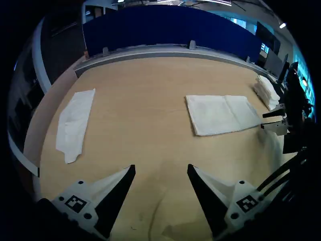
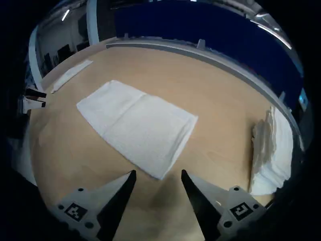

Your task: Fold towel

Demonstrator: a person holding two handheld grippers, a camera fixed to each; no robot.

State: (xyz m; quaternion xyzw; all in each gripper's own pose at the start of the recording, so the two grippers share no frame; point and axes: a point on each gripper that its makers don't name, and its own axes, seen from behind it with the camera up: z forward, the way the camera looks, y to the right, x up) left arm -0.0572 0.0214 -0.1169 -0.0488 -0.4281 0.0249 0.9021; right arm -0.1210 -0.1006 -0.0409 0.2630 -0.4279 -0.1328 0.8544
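A white towel [image 1: 222, 113] lies flat on the wooden table [image 1: 144, 100], folded into a rectangle with a crease across its middle. In the right gripper view the same towel [image 2: 136, 125] spreads out just ahead of my right gripper [image 2: 157, 173], whose open fingers hover by its near corner with nothing between them. My left gripper [image 1: 161, 168] is open over bare table, well short of the towel. The right gripper [image 1: 273, 120] shows at the towel's right edge in the left gripper view.
A second white towel [image 1: 74, 122] lies folded long and narrow at the left side of the table. A stack of folded white towels [image 2: 273, 152] sits at the right edge. A blue partition [image 1: 168, 28] runs along the far edge.
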